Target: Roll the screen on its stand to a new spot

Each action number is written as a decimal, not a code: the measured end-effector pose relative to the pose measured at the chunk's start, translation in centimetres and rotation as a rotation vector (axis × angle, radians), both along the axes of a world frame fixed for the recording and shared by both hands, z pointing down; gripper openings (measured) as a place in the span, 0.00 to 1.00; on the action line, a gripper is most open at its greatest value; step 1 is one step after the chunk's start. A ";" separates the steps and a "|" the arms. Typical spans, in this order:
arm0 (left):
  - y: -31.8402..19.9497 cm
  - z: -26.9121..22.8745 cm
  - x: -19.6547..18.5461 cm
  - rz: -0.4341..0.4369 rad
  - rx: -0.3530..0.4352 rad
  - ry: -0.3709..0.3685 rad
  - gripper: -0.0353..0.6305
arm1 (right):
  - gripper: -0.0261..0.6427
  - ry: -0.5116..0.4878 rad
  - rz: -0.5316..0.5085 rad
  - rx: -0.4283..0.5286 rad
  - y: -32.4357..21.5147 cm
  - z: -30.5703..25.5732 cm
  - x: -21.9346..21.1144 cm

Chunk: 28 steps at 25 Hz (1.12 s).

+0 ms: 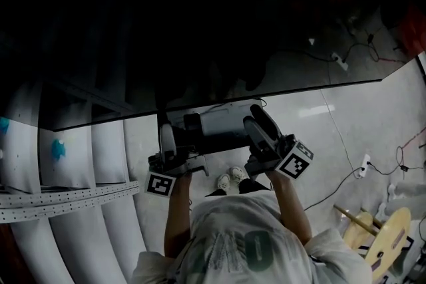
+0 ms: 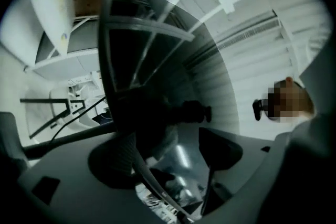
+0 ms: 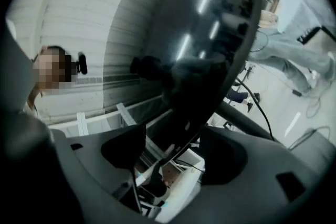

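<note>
The big dark screen (image 1: 200,23) fills the upper head view, its lower edge slanting across the middle. Below that edge shows the pale grey stand (image 1: 223,122). My left gripper (image 1: 174,133) and right gripper (image 1: 261,123) reach up to that lower edge, side by side. In the left gripper view the glossy screen (image 2: 152,71) runs edge-on between the jaws of the left gripper (image 2: 168,152), close to the left jaw, with a gap to the right one. In the right gripper view the screen (image 3: 210,34) passes between the spread jaws of the right gripper (image 3: 173,152), touching neither.
White ribbed panels (image 1: 66,163) and a perforated rail (image 1: 66,199) lie at the left. Cables and power strips (image 1: 339,62) trail over the pale floor at the right. A wooden stool (image 1: 386,236) stands at the lower right. A person's legs (image 3: 283,55) show beyond the screen.
</note>
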<state>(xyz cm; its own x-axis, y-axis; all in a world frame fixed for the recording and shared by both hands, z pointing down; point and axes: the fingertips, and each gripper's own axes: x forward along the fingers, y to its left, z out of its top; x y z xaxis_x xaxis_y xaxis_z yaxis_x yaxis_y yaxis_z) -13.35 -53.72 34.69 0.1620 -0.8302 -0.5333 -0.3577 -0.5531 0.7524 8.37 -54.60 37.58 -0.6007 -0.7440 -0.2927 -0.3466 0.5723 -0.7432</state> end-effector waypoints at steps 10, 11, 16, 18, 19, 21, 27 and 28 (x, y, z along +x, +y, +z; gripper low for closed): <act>0.4 0.4 -0.6 0.074 0.077 0.097 0.63 | 0.50 -0.216 0.002 0.020 -4.5 2.3 3.2; 0.4 1.0 -0.7 0.060 0.052 0.111 0.64 | 0.50 -0.223 -0.011 0.026 -4.7 2.2 3.3; -0.8 3.9 -2.7 0.014 -0.013 0.179 0.75 | 0.50 -0.286 -0.069 0.056 -5.5 1.9 2.6; -2.2 3.3 -4.1 0.015 0.032 0.197 0.75 | 0.50 -0.358 -0.124 0.090 -5.9 1.6 1.7; -2.9 2.8 -4.7 0.016 0.055 0.205 0.75 | 0.50 -0.408 -0.145 0.108 -6.0 1.4 1.6; -4.1 2.0 -5.3 0.014 0.088 0.199 0.75 | 0.50 -0.482 -0.168 0.145 -6.1 1.1 1.8; -5.7 0.3 -5.3 0.053 0.184 0.226 0.75 | 0.50 -0.521 -0.219 0.246 -6.2 -0.4 0.9; -5.7 0.3 -5.5 0.051 0.196 0.244 0.75 | 0.50 -0.533 -0.225 0.255 -6.2 -0.4 0.8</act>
